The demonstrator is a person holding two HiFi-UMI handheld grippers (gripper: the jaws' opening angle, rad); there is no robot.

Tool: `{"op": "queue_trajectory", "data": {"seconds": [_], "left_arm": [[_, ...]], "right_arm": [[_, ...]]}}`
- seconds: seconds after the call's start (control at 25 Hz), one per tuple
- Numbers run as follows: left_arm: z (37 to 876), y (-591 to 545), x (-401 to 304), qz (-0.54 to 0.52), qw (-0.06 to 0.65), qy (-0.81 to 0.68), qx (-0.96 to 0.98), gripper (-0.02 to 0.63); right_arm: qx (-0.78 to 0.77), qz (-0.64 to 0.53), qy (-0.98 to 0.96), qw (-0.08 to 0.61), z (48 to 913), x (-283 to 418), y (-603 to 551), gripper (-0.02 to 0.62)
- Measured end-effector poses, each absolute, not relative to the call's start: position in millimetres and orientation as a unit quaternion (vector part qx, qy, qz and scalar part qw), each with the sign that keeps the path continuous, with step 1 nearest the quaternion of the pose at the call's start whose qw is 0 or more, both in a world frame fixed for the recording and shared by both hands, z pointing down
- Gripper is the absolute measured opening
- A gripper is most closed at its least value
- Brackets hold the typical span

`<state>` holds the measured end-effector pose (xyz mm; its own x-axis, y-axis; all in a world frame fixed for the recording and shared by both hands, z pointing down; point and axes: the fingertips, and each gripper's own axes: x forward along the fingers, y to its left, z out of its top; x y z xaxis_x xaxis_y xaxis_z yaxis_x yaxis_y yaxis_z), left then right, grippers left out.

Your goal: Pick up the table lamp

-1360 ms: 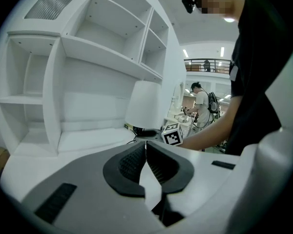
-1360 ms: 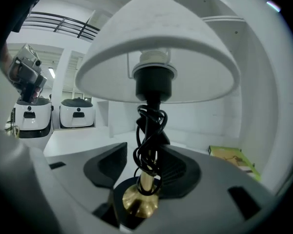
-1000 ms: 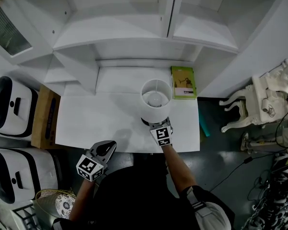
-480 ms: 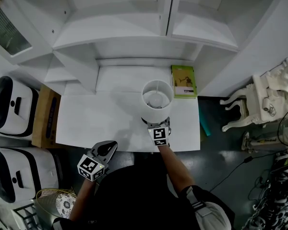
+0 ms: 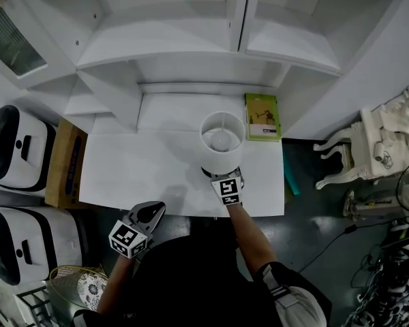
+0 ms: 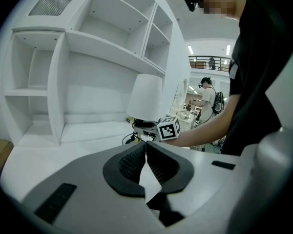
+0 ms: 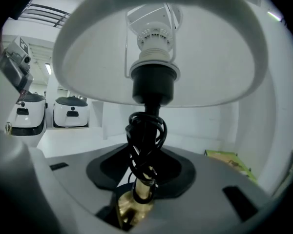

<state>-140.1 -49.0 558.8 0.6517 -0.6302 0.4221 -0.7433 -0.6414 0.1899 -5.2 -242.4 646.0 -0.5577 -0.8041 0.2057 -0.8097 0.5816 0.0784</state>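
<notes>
Table lamp (image 5: 222, 142) stands upright at centre frame on the white desk (image 5: 136, 172), close to its lower edge, long axis vertical. Right gripper (image 5: 225, 177) sits immediately below the shade in the head view. Its jaws straddle the brass stem (image 7: 136, 201) and its wound cord (image 7: 145, 140) and are closing, with a gap still visible beside one pad. Left gripper (image 5: 152, 211), jaws pressed together and empty, holds at lower left, well apart from the lamp. The right hand is judged the nearer.

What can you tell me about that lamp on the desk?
The lamp stands upright near the white desk's front edge. It has a white drum shade, a white bulb socket above a black collar, and a brass-looking stem with a black cord coiled around it. The right gripper straddles the stem, jaws closing.
</notes>
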Motion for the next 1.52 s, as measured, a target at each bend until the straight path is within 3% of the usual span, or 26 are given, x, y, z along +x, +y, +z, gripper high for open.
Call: {"op": "queue_trajectory", "data": {"seconds": [1.52], "left_arm": [[549,-71,-126,0.103,0.162,-0.385,0.903,0.017]], "right_arm": [[0.405,0.006,-0.908,0.111,546,-7,-234,0.135]]}}
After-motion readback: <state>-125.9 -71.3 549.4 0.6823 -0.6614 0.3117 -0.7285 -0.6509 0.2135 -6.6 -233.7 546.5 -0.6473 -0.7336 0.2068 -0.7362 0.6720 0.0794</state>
